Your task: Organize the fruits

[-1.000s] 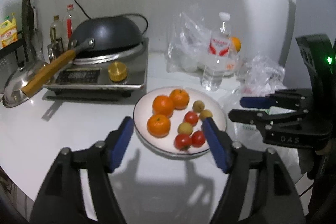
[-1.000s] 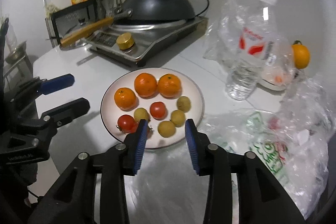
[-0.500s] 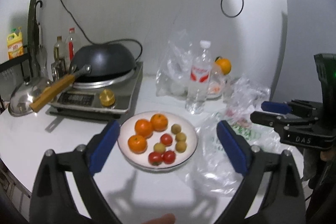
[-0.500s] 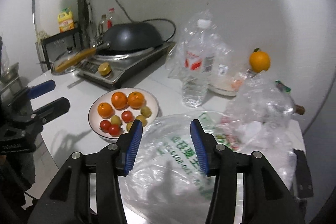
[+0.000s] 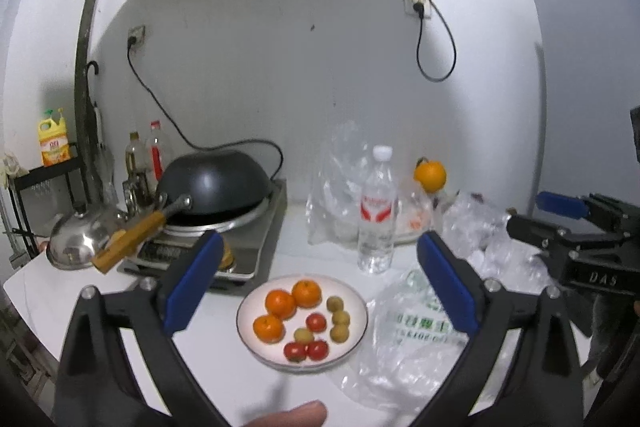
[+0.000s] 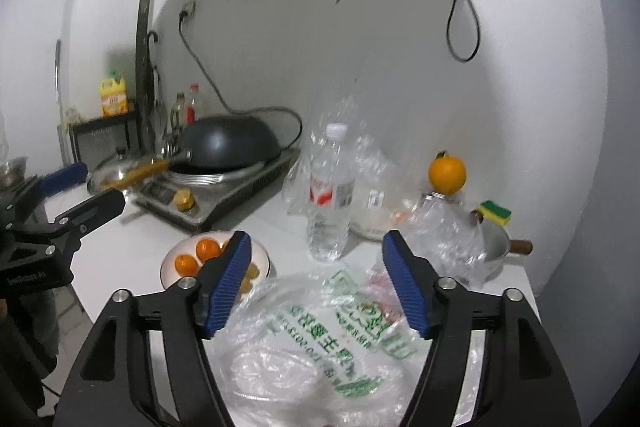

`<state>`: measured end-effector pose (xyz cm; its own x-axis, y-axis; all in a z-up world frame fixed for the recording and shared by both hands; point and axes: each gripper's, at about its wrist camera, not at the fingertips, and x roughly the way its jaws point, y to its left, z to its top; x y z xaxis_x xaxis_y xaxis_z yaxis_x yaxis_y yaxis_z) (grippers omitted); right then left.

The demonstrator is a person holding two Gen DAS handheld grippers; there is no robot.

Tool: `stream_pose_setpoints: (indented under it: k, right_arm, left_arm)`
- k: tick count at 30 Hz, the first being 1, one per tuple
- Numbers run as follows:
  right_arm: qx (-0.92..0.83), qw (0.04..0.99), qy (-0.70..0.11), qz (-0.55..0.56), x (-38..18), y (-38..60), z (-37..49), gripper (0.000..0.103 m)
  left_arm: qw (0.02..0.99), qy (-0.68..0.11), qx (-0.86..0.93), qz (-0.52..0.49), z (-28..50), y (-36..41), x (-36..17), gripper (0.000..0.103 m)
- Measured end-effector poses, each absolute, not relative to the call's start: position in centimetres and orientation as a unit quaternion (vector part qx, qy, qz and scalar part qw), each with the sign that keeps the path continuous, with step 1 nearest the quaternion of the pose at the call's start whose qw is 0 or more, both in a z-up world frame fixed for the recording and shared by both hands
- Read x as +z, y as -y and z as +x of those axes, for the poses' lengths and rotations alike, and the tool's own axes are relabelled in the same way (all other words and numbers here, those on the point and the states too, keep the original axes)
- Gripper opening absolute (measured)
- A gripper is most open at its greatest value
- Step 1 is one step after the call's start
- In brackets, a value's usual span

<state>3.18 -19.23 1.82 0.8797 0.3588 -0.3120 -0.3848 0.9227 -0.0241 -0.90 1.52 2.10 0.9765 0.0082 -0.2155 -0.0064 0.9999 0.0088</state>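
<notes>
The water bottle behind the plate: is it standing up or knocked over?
Upright. The water bottle stands on its base on the counter, white cap on top, behind the plate.

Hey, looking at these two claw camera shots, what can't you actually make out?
- Right wrist view: part of the white round plate and its fruit, hidden behind the right claw's left finger.
- Both views: green print on the clear plastic bag, crumpled and too blurred to read.
- Left wrist view: the induction cooker's panel, covered by the left claw's finger.
</notes>
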Motion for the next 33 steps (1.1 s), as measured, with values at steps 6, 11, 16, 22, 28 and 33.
stream_pose_setpoints:
  k: [6, 11, 16, 22, 28, 33]
  right_arm:
    - [0.174, 0.976, -0.122, -0.037, 3.1, 20.0, 2.3, 0.075]
    - [0.169, 0.978, -0.112, -0.044, 3.8, 20.6, 1.6, 0.075]
    - [0.173, 0.978, -0.109, -0.040, 3.8, 21.2, 1.1, 0.075]
    - [0.175, 0.978, -0.106, -0.033, 3.7, 22.1, 0.3, 0.075]
    - [0.174, 0.979, -0.101, -0.029, 3.9, 22.6, -0.1, 0.075]
    - [0.176, 0.979, -0.099, -0.033, 3.8, 22.7, -0.4, 0.075]
  left_arm:
    - [0.995, -0.094, 0.012, 0.021, -1.7, -0.3, 3.6, 0.099]
    - [0.996, -0.087, 0.017, 0.018, -2.4, 0.3, 4.0, 0.099]
    - [0.997, -0.072, 0.021, 0.023, -3.4, 1.0, 4.5, 0.099]
    - [0.997, -0.071, 0.022, 0.024, -4.0, 1.7, 4.5, 0.099]
    - [0.997, -0.065, 0.023, 0.018, -4.6, 1.8, 4.6, 0.099]
    - [0.998, -0.064, 0.022, 0.018, -4.7, 2.1, 4.5, 0.099]
